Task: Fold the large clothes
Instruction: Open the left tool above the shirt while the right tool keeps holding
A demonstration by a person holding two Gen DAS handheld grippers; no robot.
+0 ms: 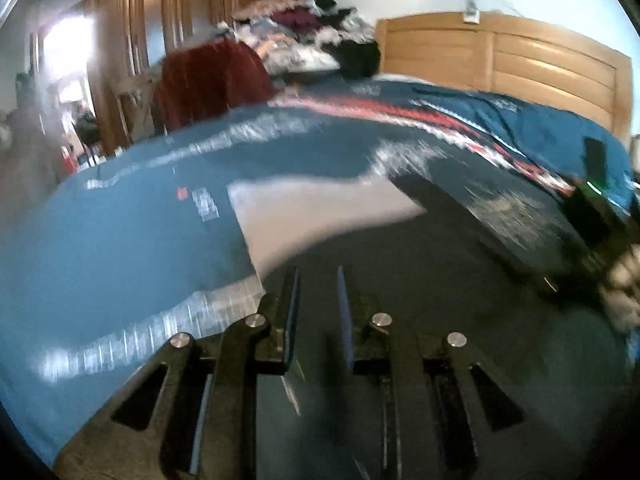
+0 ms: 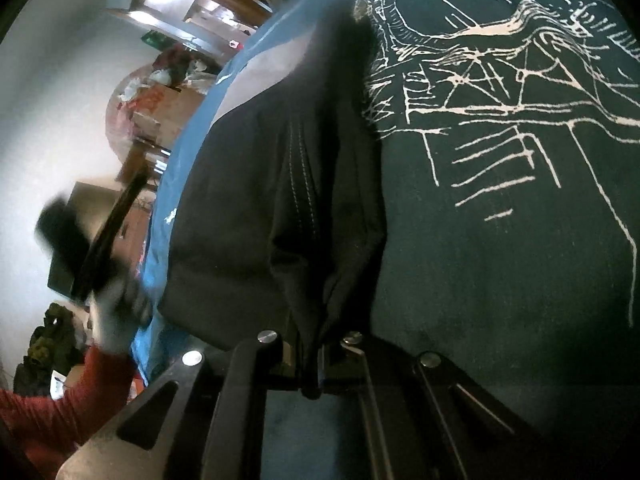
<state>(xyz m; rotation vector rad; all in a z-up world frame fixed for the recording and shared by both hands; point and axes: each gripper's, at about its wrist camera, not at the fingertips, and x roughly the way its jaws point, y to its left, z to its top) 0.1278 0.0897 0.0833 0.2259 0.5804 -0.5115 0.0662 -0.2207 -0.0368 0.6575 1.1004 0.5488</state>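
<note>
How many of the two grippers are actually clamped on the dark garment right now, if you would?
1. The right gripper pinches a fold of the dark garment. The left gripper hovers open above the cloth, nothing between its fingers.

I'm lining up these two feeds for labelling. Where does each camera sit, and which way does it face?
Left wrist: on the left tool, looking across the blue bedspread toward the headboard; its fingers show apart, and the right tool shows at the edge.
Right wrist: on the right tool, close over the dark printed shirt, shut on a fold; a gloved hand and red sleeve show.
Both show shirt and bedspread.
</note>
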